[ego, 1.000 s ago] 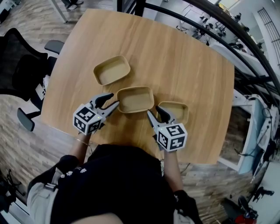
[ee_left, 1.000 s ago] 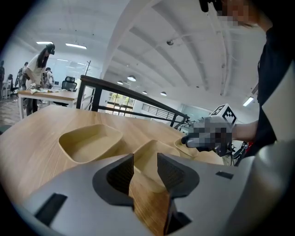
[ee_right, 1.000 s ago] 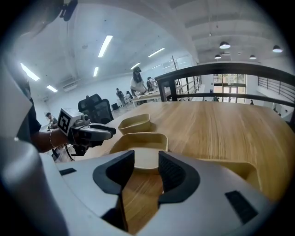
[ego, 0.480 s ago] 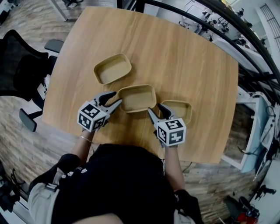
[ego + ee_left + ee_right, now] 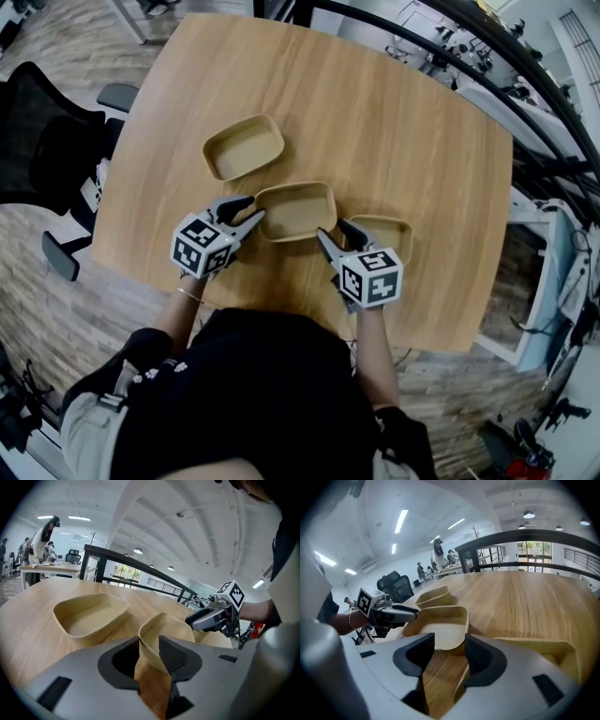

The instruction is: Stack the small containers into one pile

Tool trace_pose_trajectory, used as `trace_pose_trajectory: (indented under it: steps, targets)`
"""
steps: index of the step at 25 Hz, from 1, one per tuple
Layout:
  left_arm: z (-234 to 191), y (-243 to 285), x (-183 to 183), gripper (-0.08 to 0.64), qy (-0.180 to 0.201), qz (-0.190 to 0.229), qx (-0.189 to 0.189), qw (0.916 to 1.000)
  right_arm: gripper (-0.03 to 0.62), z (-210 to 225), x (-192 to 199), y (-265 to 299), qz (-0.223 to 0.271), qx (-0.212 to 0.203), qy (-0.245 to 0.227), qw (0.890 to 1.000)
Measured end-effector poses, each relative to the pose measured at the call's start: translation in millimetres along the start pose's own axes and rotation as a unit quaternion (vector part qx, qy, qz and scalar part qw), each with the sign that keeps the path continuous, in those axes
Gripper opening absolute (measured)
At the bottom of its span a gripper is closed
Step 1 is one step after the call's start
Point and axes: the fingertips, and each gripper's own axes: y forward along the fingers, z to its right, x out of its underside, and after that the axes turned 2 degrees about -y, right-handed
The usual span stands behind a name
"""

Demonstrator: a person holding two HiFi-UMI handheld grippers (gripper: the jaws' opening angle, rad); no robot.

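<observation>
On the round-cornered wooden worktop (image 5: pixel 375 112) stand three small containers, each one apart from the others, not stacked. All three look the same: shallow trays of a dull tan colour, rectangular with soft rounded corners, with thin walls that lean a little outward, and empty inside. Their surface is matt, like pressed fibre.

The middle container (image 5: pixel 295 210) stands near the person's edge of the worktop. From it, the far container (image 5: pixel 243 147) lies at about eleven o'clock, well apart, and the right container (image 5: pixel 380 234) lies at about four o'clock, just beside it.

The left gripper (image 5: pixel 255 208) is at nine o'clock of the middle container. Its jaws have just been closing but stand apart, with the near left corner of this container between them. I do not see the pads pressing on the wall.

The right gripper (image 5: pixel 329 228) is at five o'clock of the middle container. Its jaws have just been opening and now stand wide apart. The left end wall of the right container runs low between them, and nothing is clamped.

Each gripper carries a cube, the left cube (image 5: pixel 202 255) and the right cube (image 5: pixel 370 277), printed with black and white square patterns.
</observation>
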Motion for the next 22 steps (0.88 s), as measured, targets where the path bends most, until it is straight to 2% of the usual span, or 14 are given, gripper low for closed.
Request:
trace_pose_trajectory:
  steps: [5, 9, 10, 13, 18, 20, 22]
  targets:
    - [0.1, 2.3, 2.3, 0.136, -0.019, -0.005, 0.012, 0.9997, 0.192, 5.9, -1.4, 0.9, -0.008, -0.001, 0.005, 1.000]
    - [-0.3, 2.6, 1.2, 0.135, -0.017, -0.010, 0.014, 0.9997, 0.193, 4.8, -1.0, 5.9, -0.040, 0.014, -0.055, 0.998]
    - [-1.1, 2.7, 1.3, 0.137, -0.016, -0.010, 0.013, 0.9997, 0.194, 4.3, -1.2, 8.3, -0.043, 0.014, -0.058, 0.997]
    - [-2.9, 1.9, 2.3, 0.137, -0.017, -0.012, 0.013, 0.9997, 0.195, 8.4, -4.1, 14.6, -0.039, 0.015, -0.038, 0.998]
    - [-5.1, 1.5, 1.6, 0.133, -0.015, -0.016, 0.007, 0.9997, 0.190, 13.1, -9.0, 23.0, -0.056, 0.012, -0.033, 0.998]
    - [-5.7, 0.2, 1.5, 0.128, -0.023, -0.017, 0.006, 0.9996, 0.131, 15.4, -10.3, 24.7, -0.059, 0.018, -0.021, 0.998]
    - [-6.8, -1.9, 1.2, 0.122, -0.029, -0.016, 0.006, 0.9994, 0.119, 15.0, -9.8, 26.0, -0.061, 0.018, -0.013, 0.998]
